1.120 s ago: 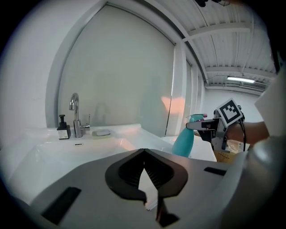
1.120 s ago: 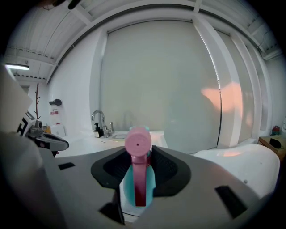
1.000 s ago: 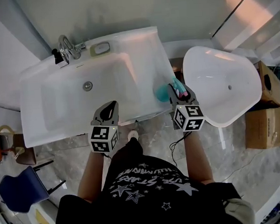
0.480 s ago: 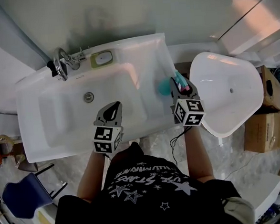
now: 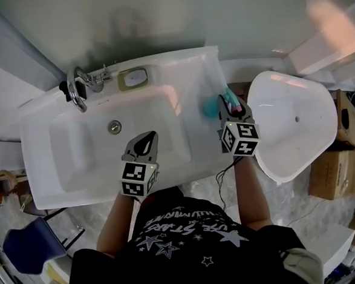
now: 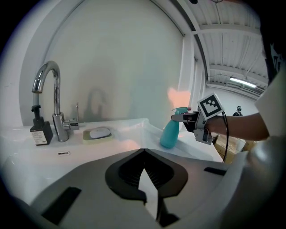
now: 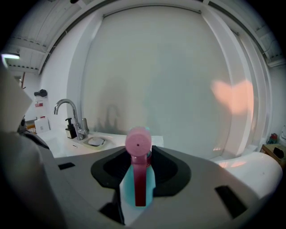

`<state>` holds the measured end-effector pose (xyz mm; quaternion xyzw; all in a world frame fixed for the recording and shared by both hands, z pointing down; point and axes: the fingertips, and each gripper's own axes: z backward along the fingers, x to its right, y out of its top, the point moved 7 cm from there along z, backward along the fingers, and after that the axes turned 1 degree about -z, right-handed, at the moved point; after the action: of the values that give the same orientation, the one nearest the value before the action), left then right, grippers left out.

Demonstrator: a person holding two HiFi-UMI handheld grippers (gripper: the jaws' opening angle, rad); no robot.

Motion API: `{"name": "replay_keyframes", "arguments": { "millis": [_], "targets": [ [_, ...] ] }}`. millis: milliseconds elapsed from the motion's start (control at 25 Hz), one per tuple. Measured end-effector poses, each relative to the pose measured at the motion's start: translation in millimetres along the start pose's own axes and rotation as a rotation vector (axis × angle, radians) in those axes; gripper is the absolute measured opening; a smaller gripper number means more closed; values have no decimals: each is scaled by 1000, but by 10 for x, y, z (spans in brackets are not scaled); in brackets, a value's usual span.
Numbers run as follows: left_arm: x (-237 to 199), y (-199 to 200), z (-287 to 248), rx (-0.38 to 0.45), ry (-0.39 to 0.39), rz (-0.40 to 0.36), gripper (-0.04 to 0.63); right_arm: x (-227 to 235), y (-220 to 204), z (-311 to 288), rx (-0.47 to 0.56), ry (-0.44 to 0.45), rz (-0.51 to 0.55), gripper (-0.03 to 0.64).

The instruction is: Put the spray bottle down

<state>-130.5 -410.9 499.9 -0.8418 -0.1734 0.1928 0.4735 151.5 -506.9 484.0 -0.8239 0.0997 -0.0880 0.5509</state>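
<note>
The spray bottle (image 5: 211, 108) is teal with a pink nozzle (image 7: 137, 143). My right gripper (image 5: 228, 108) is shut on its neck and holds it upright at the right rim of the white sink (image 5: 59, 183). In the left gripper view the bottle (image 6: 169, 134) has its base close to that rim; I cannot tell whether it touches. My left gripper (image 5: 145, 143) hovers over the basin's front part, its jaws shut (image 6: 144, 150) and nothing between them.
A chrome faucet (image 5: 77, 91), a black dispenser bottle (image 6: 39, 132) and a soap dish (image 5: 132, 78) stand along the sink's back edge. A white tub (image 5: 297, 124) lies just right of the sink, with cardboard boxes (image 5: 328, 176) beyond it. A blue chair (image 5: 27, 249) is at lower left.
Both grippers have moved forward over the sink, toward the wall. The right one still holds the bottle, now farther along the right rim.
</note>
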Motion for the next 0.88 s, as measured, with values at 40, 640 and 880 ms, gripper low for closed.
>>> {"name": "replay_keyframes", "arguments": {
  "millis": [40, 640, 880],
  "targets": [
    [-10, -7, -14, -2, 1, 3, 15, 6, -1, -28, 1, 0, -1, 152],
    [15, -43, -48, -23, 25, 14, 15, -40, -18, -155, -1, 23, 16, 156],
    [53, -22, -25, -2, 38, 16, 15, -48, 6, -169, -12, 38, 25, 177]
  ]
}}
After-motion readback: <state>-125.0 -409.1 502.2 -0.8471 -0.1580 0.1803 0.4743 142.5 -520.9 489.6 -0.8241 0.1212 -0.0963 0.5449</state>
